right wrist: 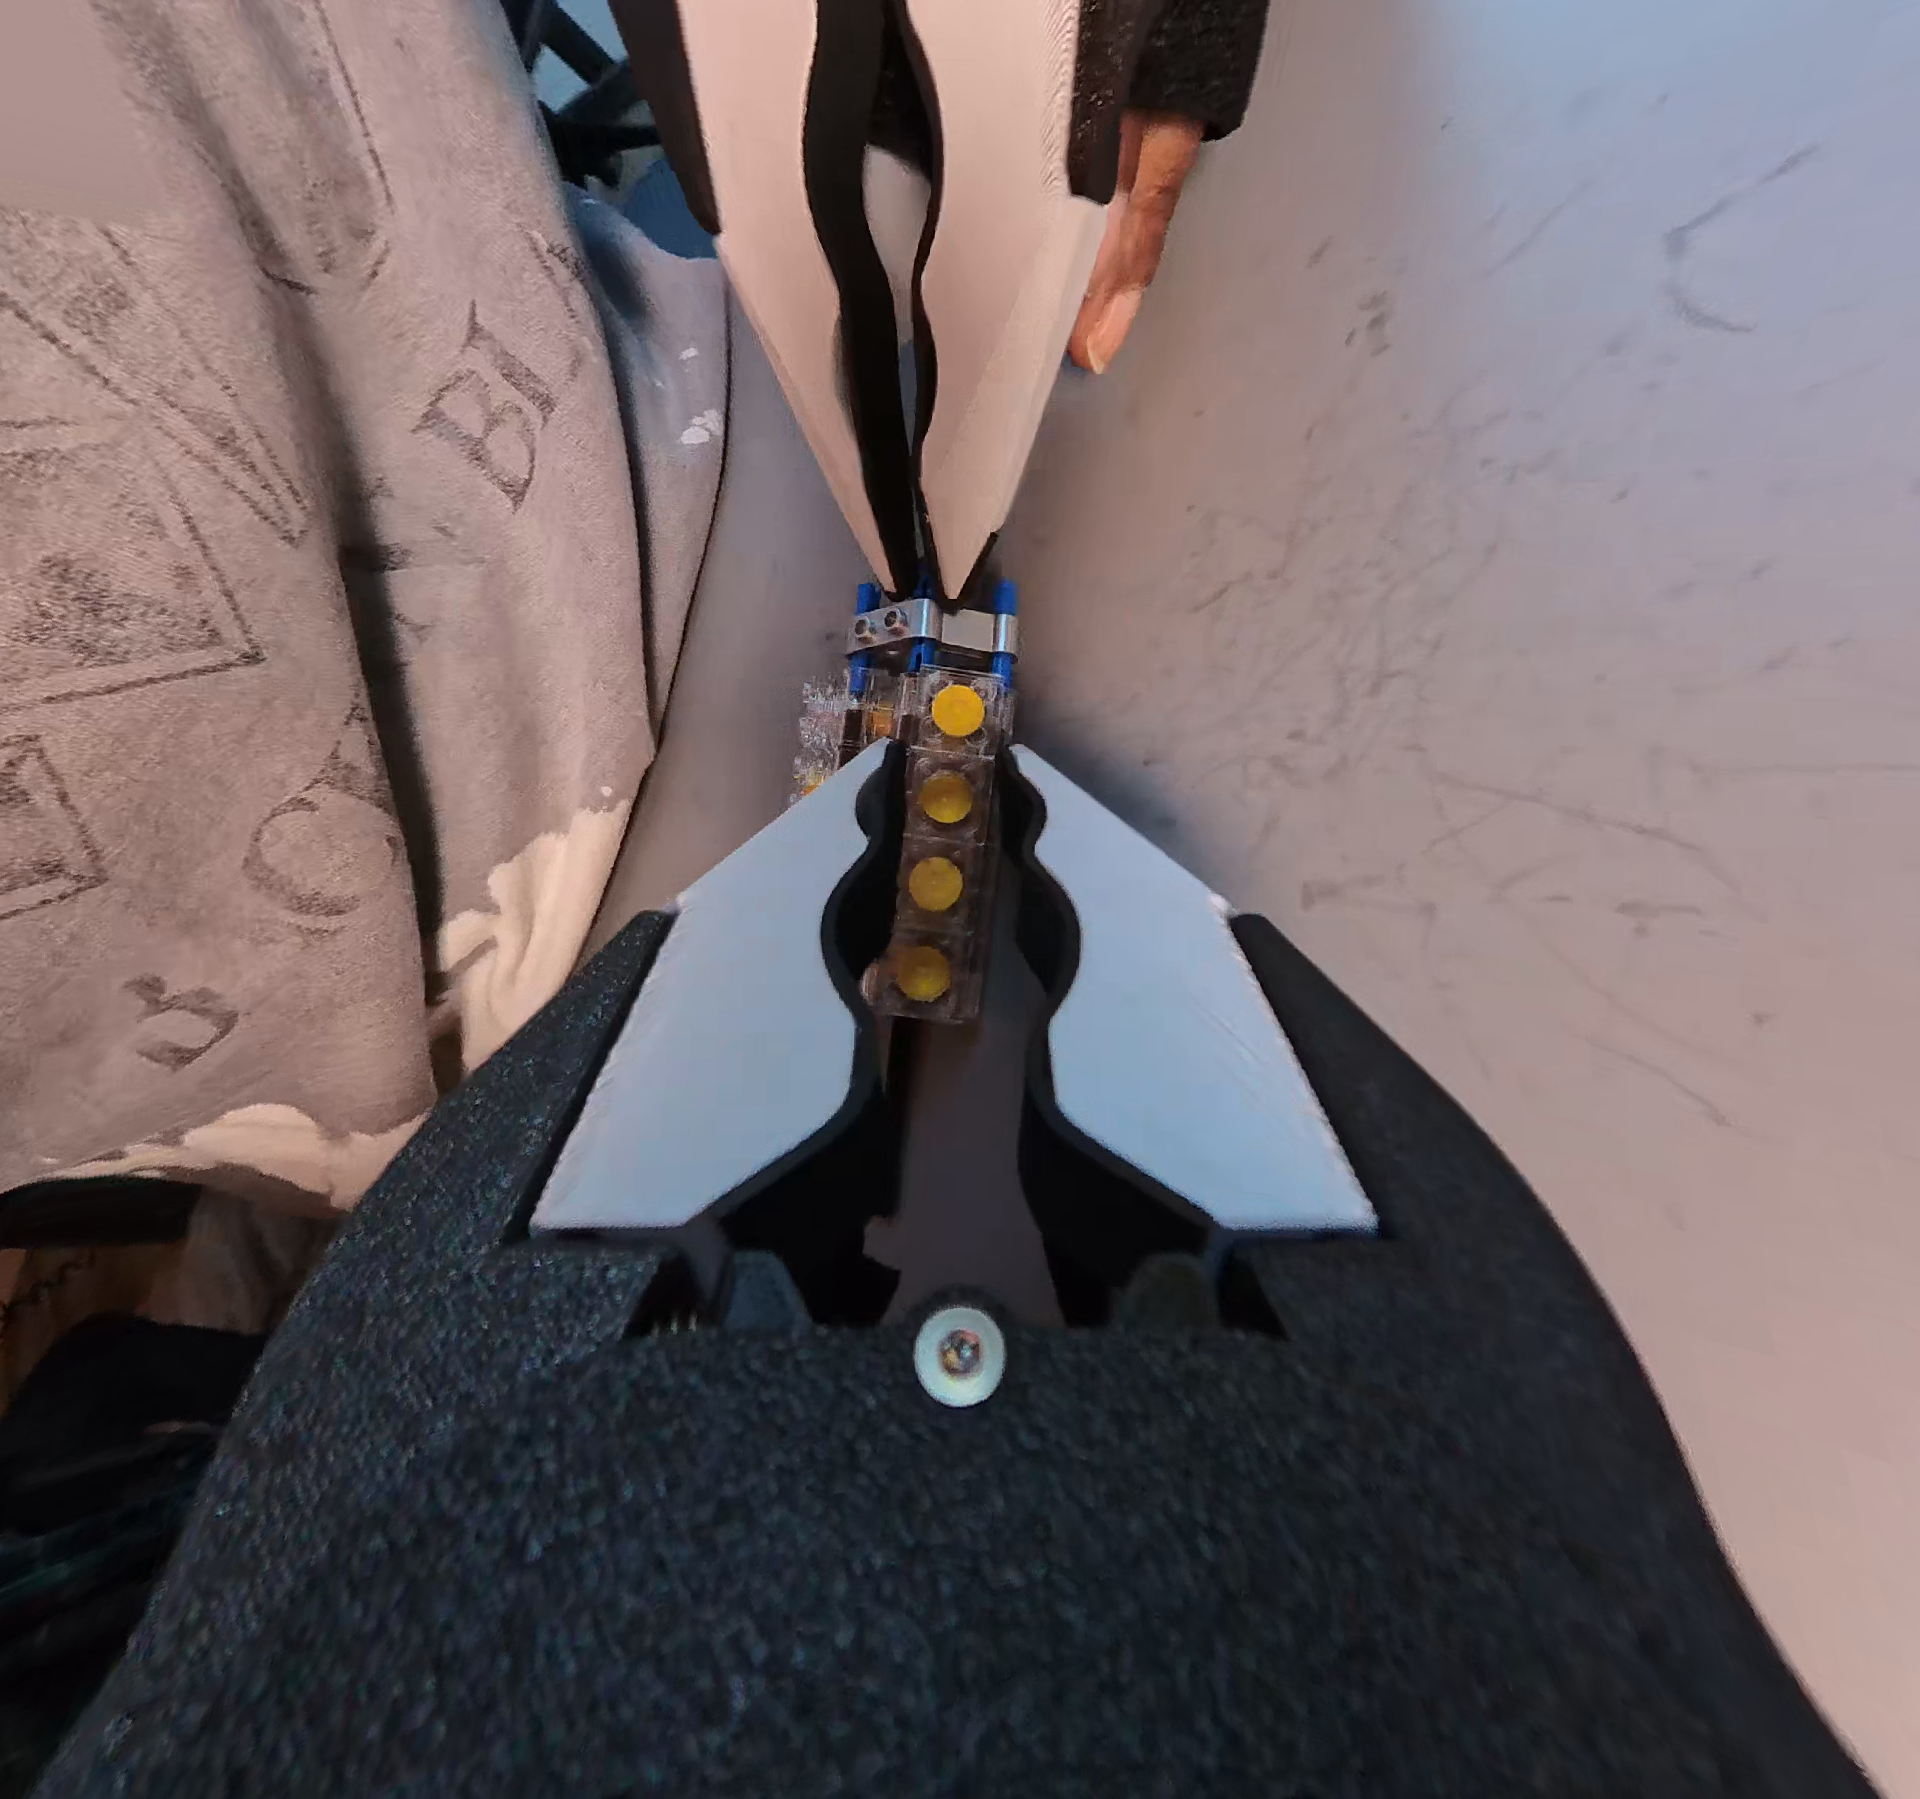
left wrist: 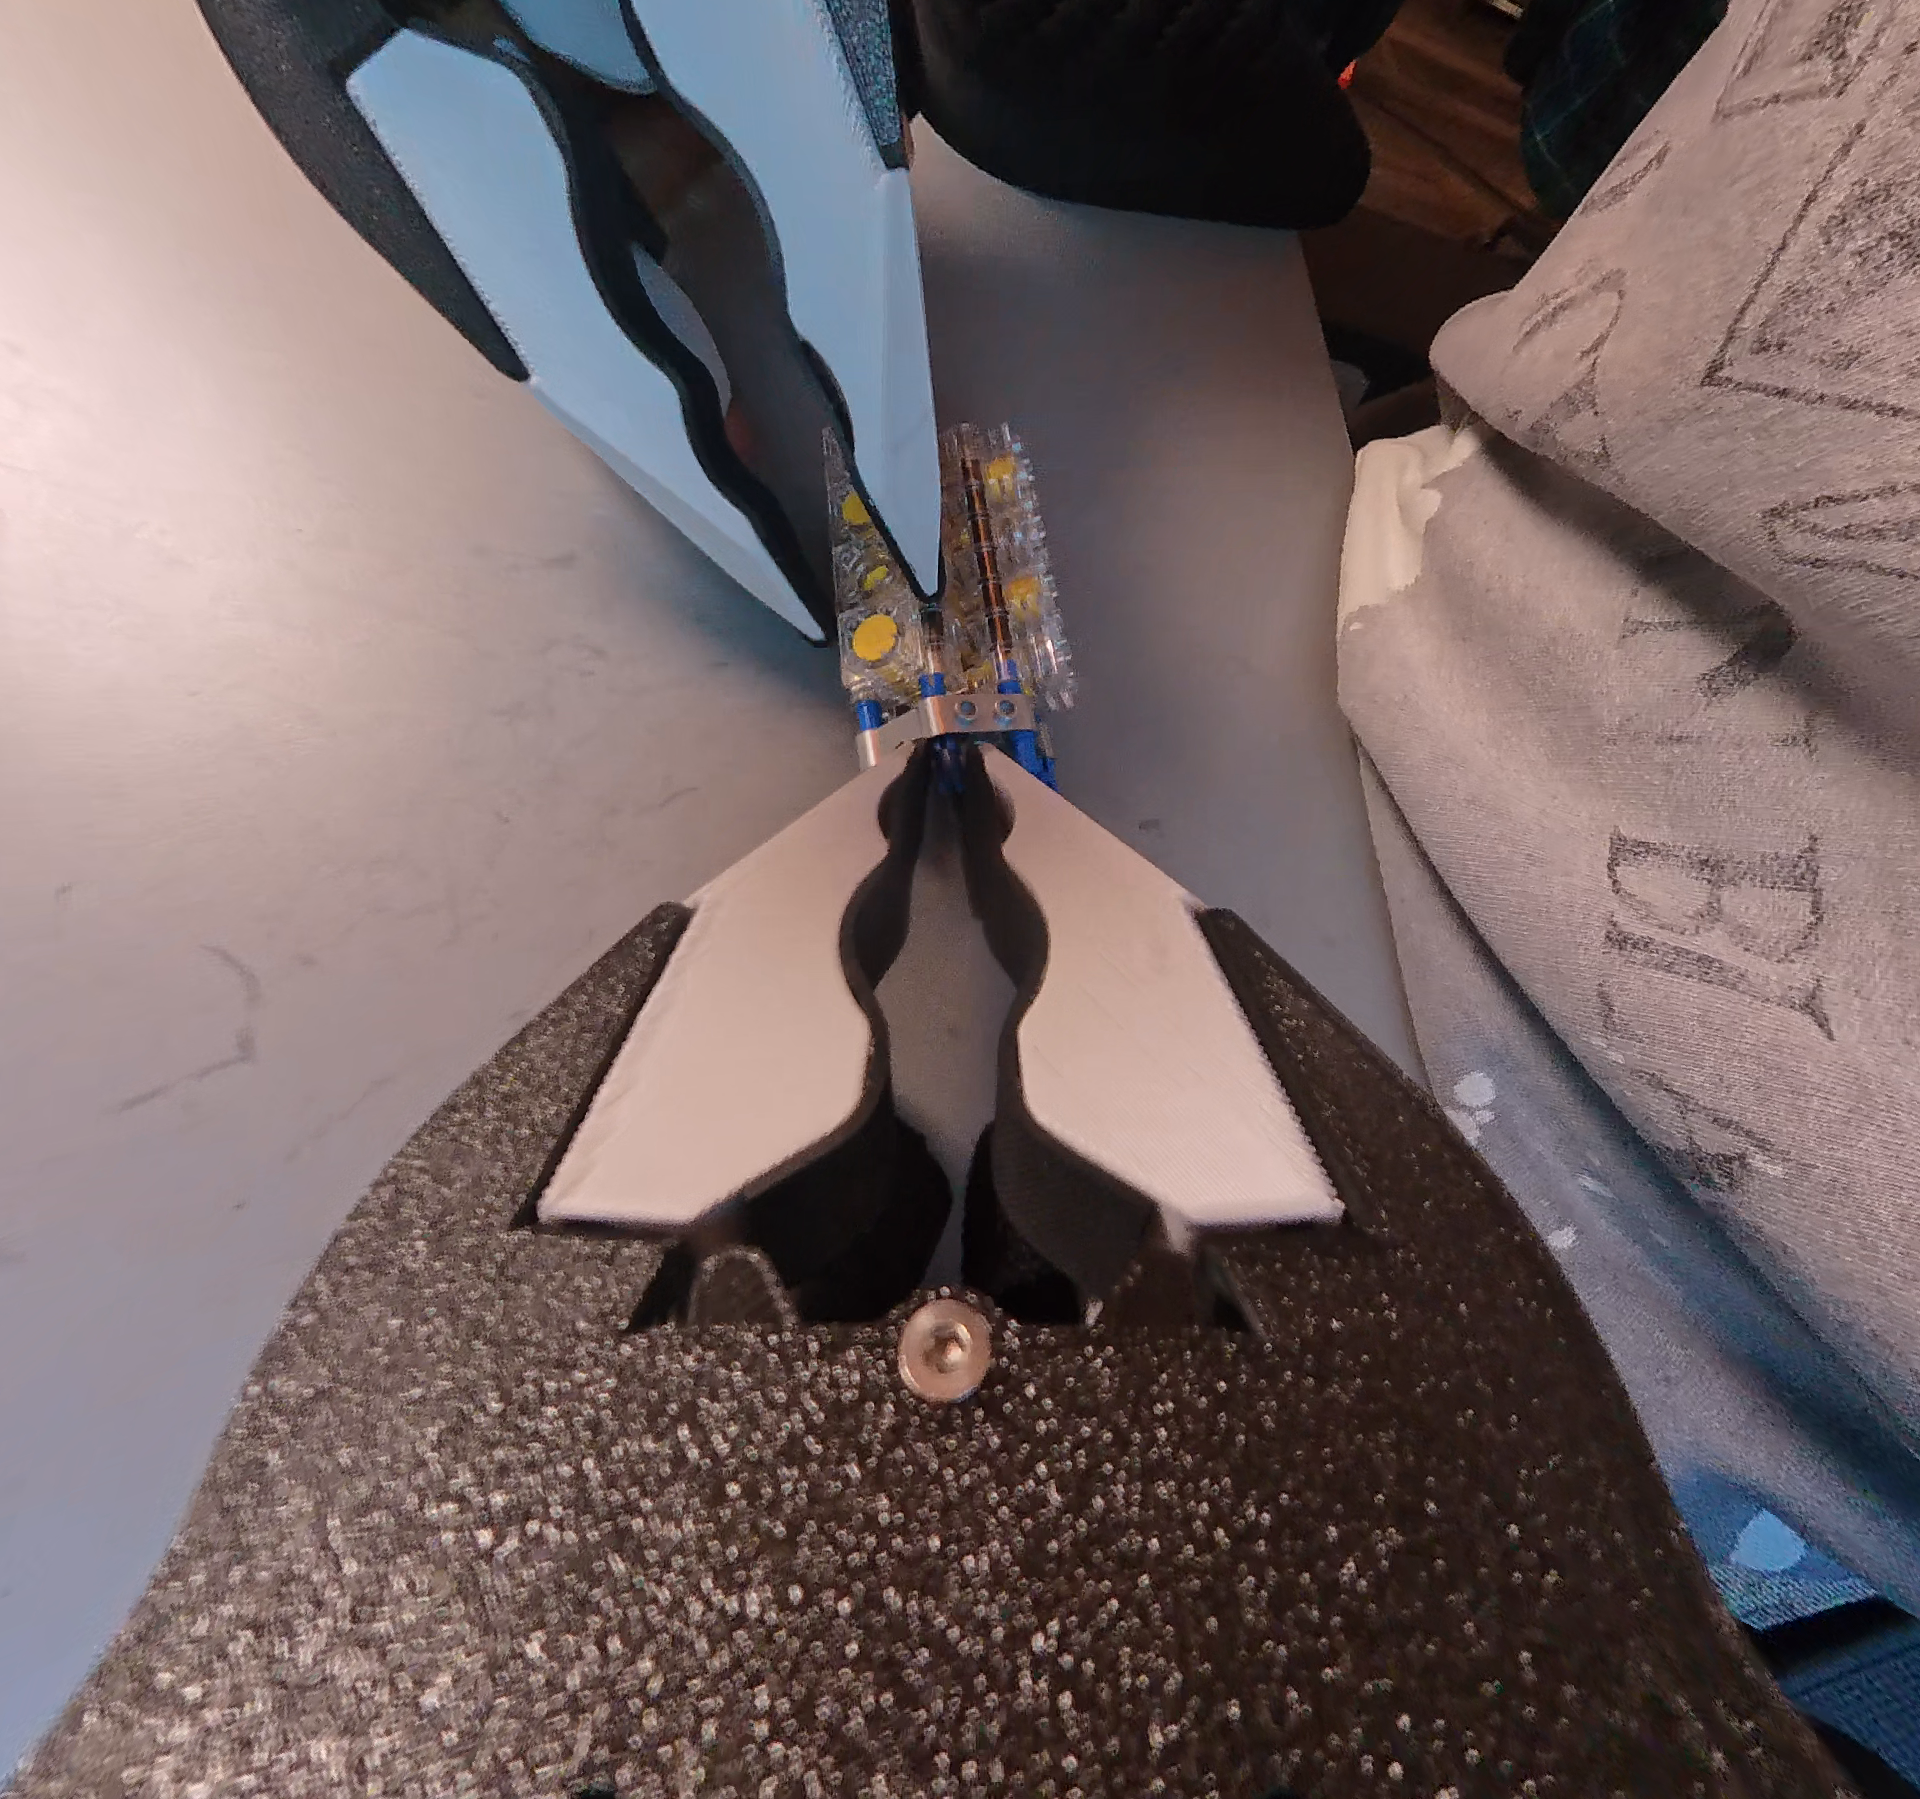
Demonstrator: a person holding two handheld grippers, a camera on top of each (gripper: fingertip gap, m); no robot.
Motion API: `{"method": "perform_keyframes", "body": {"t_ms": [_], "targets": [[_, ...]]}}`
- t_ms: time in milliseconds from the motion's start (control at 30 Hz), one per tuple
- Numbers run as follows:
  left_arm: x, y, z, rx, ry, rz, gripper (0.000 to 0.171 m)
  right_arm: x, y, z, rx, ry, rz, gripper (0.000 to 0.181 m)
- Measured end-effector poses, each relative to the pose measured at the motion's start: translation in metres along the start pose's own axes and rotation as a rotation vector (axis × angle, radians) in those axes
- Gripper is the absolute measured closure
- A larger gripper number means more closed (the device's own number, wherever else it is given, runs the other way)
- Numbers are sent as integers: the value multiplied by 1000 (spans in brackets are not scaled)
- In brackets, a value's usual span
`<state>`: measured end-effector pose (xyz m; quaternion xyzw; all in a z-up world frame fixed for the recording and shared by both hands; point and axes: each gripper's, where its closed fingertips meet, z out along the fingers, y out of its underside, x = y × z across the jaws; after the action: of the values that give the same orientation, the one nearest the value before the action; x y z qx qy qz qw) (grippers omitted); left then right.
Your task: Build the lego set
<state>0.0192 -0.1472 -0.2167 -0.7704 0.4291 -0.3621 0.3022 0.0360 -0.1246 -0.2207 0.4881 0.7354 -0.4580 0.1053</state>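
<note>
A small brick assembly (left wrist: 997,586) is held in the air between both grippers. It has clear plates with yellow round studs, blue pins and a grey connector (left wrist: 971,710). My left gripper (left wrist: 948,775) is shut on the blue-and-grey connector end. My right gripper (left wrist: 923,596) comes in from the upper left and is shut on a clear plate. In the right wrist view my right gripper (right wrist: 948,762) clamps a clear strip with yellow studs (right wrist: 940,876) that runs back between its fingers. The left gripper (right wrist: 928,586) meets it from above, on the grey connector (right wrist: 977,629).
A grey scuffed table (left wrist: 312,710) lies under the grippers, also in the right wrist view (right wrist: 1455,710). A person's grey printed shirt (left wrist: 1662,606) is close beside the assembly. A black chair seat (left wrist: 1122,66) is beyond the table edge. A gloved hand (right wrist: 1132,222) holds the left gripper. The tips of both grippers are at nearly the same place.
</note>
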Motion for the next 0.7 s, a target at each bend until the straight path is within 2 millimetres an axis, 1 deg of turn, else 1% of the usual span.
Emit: {"method": "perform_keyframes", "body": {"t_ms": [33,133,167,267,333,400,433,533,633,700], "targets": [[-1,0,-1,2,-7,0,166,2,0,-1,-2,29,-5,163],[-3,-1,-2,4,-36,4,166,-3,-3,-4,5,85,-17,154],[-3,-2,-4,10,-43,4,166,-4,-4,-5,2,111,-14,154],[0,-5,-7,29,-36,-11,154,-1,0,-2,-26,179,7,154],[3,-5,-5,24,-25,-19,152,1,3,2,-37,161,58,154],[2,0,-1,-14,-53,0,152,-2,3,7,-41,104,92,159],[4,0,0,-23,-57,10,155,-5,4,9,-50,82,81,159],[6,0,1,-19,-73,1,155,-8,5,11,-63,71,32,160],[4,-2,-5,27,-88,-69,143,-11,0,6,-30,125,-51,160],[2,-3,-10,64,-78,-143,136,-15,-9,-2,23,195,-137,160]]}}
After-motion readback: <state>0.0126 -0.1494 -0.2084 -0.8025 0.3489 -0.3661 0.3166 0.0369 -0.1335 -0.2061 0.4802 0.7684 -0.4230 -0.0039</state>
